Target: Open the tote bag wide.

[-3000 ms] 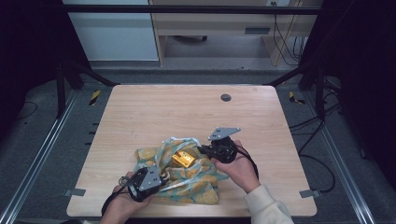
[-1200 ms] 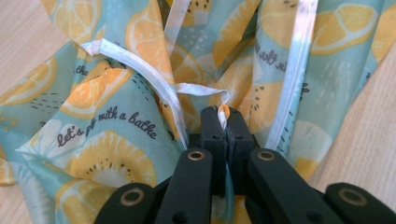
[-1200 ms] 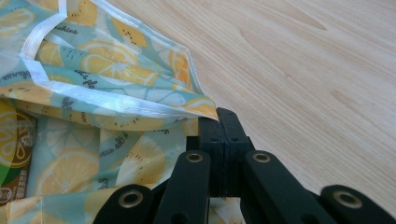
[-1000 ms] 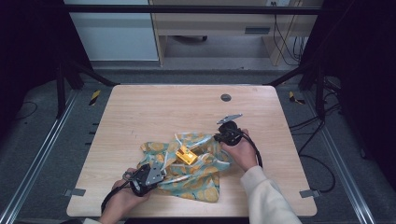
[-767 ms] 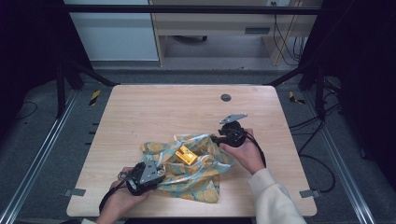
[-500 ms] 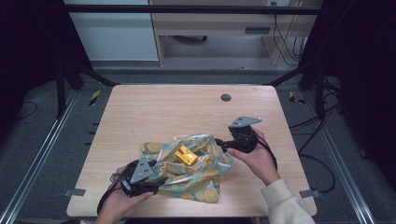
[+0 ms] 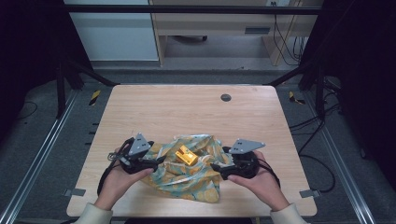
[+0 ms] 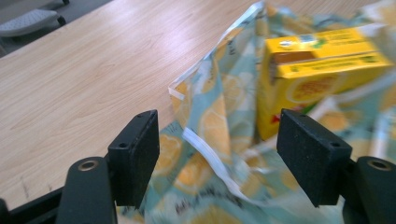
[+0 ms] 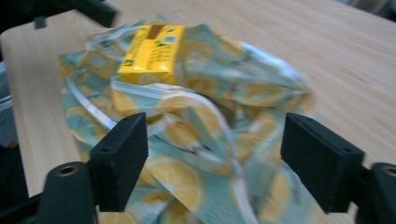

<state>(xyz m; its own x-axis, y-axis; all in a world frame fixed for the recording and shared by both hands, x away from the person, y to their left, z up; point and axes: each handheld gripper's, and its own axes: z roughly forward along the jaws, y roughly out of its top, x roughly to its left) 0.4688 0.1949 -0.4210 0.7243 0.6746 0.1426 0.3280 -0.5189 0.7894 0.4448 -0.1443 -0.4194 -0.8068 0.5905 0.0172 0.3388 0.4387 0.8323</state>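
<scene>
Two grippers sit at opposite ends of a crumpled lemon-print cloth near the front edge of the wooden worktop. Left gripper at the cloth's left end, right gripper at its right end, each held in a hand and pointing inward toward the other.

Left gripper view: jaws spread wide, nothing between them gripped; the cloth's white-edged hem lies in the gap below. Right gripper view: jaws likewise wide apart, the bunched cloth lying between and beyond them, not pinched.

One yellow carton rests on top of the cloth, roughly midway between the grippers, partly nested in the folds. In the left gripper view the yellow carton stands just beyond the right-hand jaw, showing a brown band and a round printed panel. Small dark and green print runs along its top faces; too blurred to read, no brand legible. Right gripper view shows the yellow carton from its end, brown strip on top, text again unreadable.

Cloth pattern: yellow lemon slices on pale teal, white piping.

Dark round grommet sits in the worktop, well apart from the cloth.
</scene>
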